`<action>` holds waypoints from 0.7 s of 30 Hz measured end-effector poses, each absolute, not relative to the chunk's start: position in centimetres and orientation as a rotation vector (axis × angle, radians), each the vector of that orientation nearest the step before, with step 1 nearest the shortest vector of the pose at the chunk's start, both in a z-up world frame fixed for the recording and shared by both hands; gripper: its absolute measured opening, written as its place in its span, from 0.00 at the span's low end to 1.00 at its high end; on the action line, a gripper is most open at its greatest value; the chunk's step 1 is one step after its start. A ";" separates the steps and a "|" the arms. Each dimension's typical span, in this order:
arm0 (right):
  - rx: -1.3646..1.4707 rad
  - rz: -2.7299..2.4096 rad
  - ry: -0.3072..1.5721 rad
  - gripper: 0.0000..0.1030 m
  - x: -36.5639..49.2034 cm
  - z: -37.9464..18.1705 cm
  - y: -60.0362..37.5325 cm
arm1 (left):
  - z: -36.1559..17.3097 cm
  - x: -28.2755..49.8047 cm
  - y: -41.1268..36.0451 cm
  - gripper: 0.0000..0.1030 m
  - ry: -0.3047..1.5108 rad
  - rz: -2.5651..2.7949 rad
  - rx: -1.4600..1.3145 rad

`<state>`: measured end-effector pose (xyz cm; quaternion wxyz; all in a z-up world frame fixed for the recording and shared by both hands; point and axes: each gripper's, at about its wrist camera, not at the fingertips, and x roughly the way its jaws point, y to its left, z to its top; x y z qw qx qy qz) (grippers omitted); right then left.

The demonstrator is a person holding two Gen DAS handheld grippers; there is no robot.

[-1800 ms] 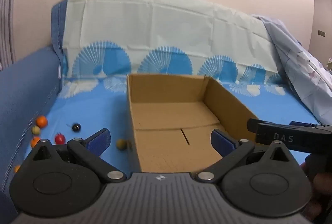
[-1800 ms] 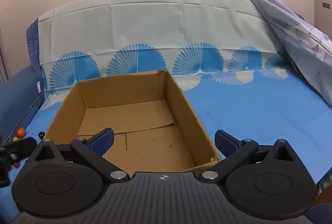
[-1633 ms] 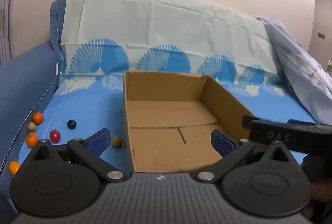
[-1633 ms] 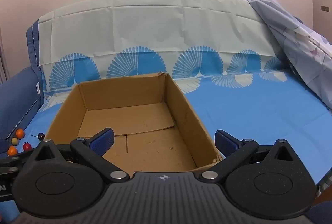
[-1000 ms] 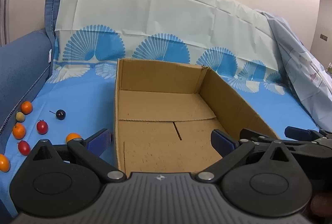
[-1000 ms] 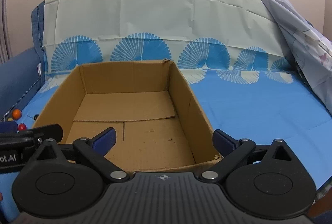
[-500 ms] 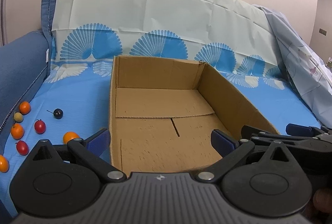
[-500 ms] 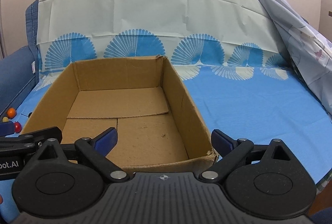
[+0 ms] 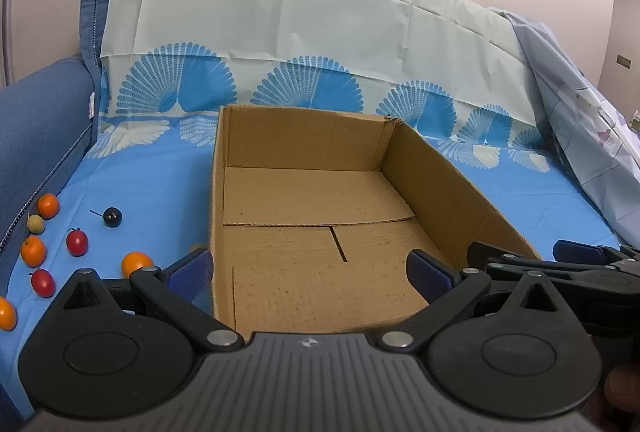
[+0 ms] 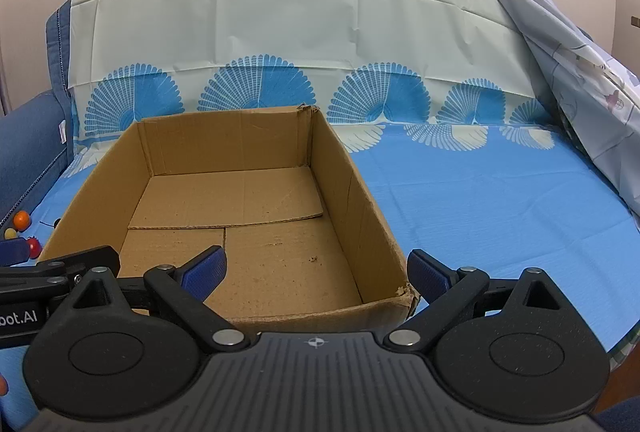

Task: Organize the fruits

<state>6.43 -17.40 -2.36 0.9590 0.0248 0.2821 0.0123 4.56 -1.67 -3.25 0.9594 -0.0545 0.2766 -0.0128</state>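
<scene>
A blue fan-print sheet (image 9: 152,188) covers a sofa (image 9: 36,120). On its middle sits an open cardboard box (image 9: 320,216), bare inside. The left gripper (image 9: 308,268) and right gripper (image 10: 316,268) hover at the box's near edge, fingers spread wide, holding nothing. The fruits lie along the sofa's left edge, beside the box: oranges (image 9: 136,262), red ones (image 9: 77,242), a dark cherry (image 9: 112,217) and a pale one (image 9: 35,223), perhaps a longan.
</scene>
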 end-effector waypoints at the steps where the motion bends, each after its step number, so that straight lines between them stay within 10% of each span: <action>1: 0.051 0.024 0.572 0.94 6.5 -2.3 -17.4 | -3.3 4.6 -1.6 1.00 0.561 -0.026 -0.111; 21: 0.054 0.008 0.558 0.82 6.4 -2.6 -17.2 | -3.5 4.5 -0.9 1.00 0.565 -0.026 -0.112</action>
